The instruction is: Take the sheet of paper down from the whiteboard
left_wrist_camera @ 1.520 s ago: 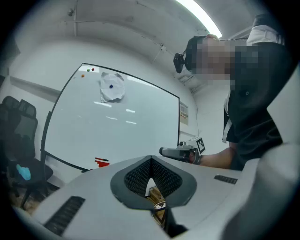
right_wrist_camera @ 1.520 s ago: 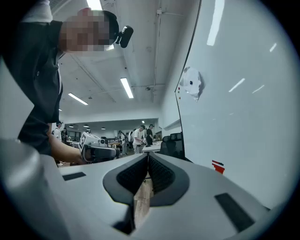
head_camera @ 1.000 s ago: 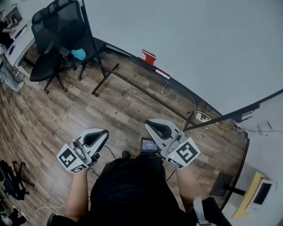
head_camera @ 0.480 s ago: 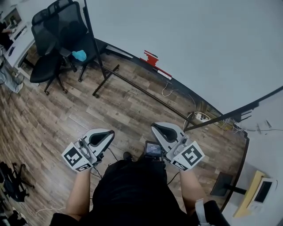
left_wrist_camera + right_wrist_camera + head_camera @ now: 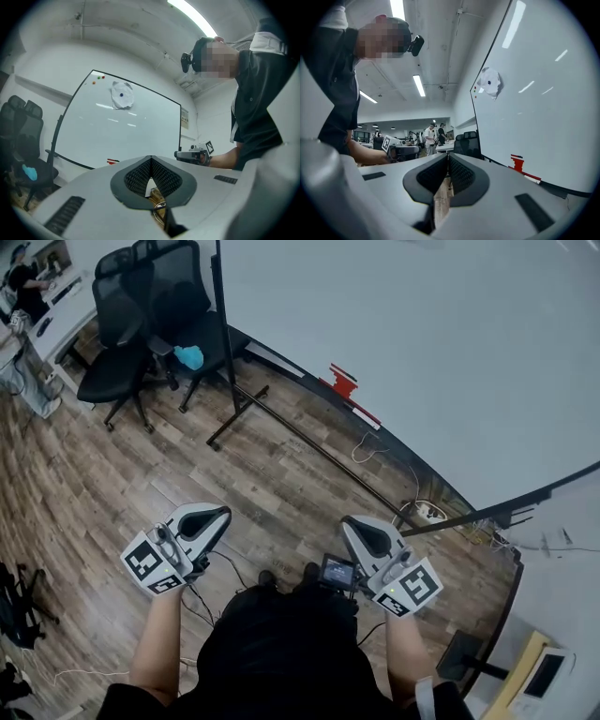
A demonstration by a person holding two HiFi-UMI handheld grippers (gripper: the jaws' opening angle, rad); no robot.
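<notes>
Both grippers are closed with nothing between the jaws. The left gripper [image 5: 214,517] and right gripper [image 5: 356,523] are held level, side by side and well apart. Each carries a cube with black-and-white square markers. A small screen [image 5: 337,571] sits just left of the right gripper, but its display cannot be read.

The paper [image 5: 122,95] is a crumpled white sheet pinned by one dark magnet [image 5: 122,94]. It hangs high on the whiteboard [image 5: 122,136], well ahead of both grippers and above them. In the right gripper view it is up and to the right of the tip.

Small coloured magnets [image 5: 97,77] sit at the board's top left corner. A red item [image 5: 343,383] rests on the board's lower rail. A notice [image 5: 184,119] on the wall right of the board is too small to read.

The floor [image 5: 112,484] is wood plank. Black chairs [image 5: 141,315] stand ahead and left of the left gripper, with a blue thing [image 5: 189,356] on one of them. The right gripper view shows an open office with strip lights and people [image 5: 429,136] beyond.
</notes>
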